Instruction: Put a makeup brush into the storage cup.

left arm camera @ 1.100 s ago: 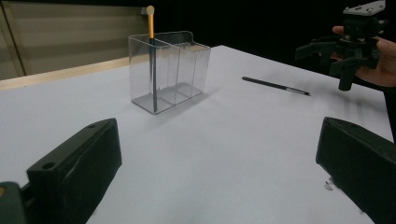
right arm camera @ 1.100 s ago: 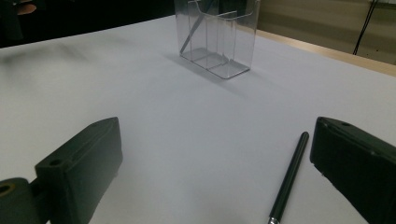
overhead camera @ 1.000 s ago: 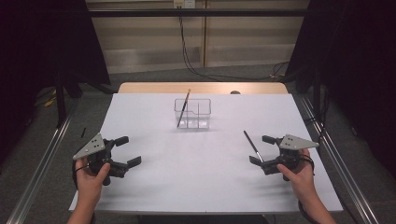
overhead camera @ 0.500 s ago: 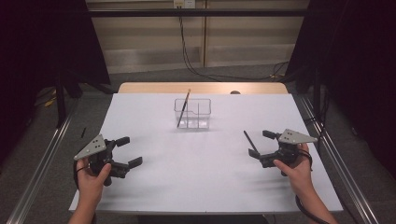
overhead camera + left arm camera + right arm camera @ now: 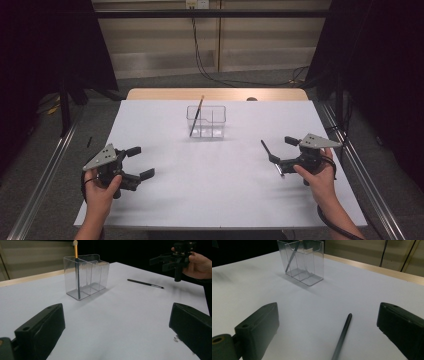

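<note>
Between right gripper (image 5: 329, 335) jaws, probably pencil (image 5: 342, 336).

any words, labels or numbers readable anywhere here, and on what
None can be read.
The black pen on the white table has a pale band near one end, too small and blurred to tell whether it carries print.
The clear holder, the gold-topped pen standing in it, the left claw and the right claw show no lettering.

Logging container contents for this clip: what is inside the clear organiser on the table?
The clear organiser holds one pencil-like stick with an orange top, leaning in an end compartment. The other compartments look empty through the clear walls; nothing is hidden. A dark pen lies outside, between the right gripper's jaws.
</note>
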Demonstrator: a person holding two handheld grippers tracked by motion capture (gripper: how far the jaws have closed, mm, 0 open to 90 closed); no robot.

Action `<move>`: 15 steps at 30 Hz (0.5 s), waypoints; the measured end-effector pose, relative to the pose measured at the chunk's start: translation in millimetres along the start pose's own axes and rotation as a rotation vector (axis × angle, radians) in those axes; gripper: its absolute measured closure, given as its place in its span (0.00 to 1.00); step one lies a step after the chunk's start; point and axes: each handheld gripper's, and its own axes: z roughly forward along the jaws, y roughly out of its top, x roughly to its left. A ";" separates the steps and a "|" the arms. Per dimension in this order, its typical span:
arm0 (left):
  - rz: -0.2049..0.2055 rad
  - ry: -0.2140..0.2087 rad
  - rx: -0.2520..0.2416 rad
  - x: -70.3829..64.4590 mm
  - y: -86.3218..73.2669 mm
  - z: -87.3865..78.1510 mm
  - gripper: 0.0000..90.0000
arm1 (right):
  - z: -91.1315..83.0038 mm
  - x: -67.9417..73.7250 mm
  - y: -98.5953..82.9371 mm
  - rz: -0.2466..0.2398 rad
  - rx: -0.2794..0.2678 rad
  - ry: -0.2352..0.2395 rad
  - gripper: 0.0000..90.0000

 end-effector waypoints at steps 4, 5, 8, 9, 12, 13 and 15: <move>0.007 -0.001 0.000 0.2 1.4 0.9 0.00 | 2.9 -1.9 0.3 0.003 0.003 -0.003 0.04; 0.003 0.001 -0.002 0.1 1.3 1.4 0.00 | 3.5 -2.0 0.6 0.005 0.004 -0.007 0.04; 0.004 0.000 0.003 0.3 0.6 1.8 0.00 | 5.0 -2.9 0.9 0.006 0.016 -0.009 0.04; 0.003 0.000 0.003 0.3 0.5 1.8 0.00 | 5.6 -3.4 1.0 0.012 0.024 -0.010 0.04; 0.000 0.003 -0.005 0.4 0.2 1.5 0.00 | 6.4 -5.5 1.6 0.018 0.047 -0.006 0.07; 0.000 0.004 -0.005 0.5 0.2 1.4 0.00 | 6.8 -6.2 1.9 0.023 0.059 -0.004 0.08; 0.001 0.004 -0.003 1.0 0.2 1.3 0.00 | 7.9 -7.7 2.4 0.028 0.089 -0.008 0.10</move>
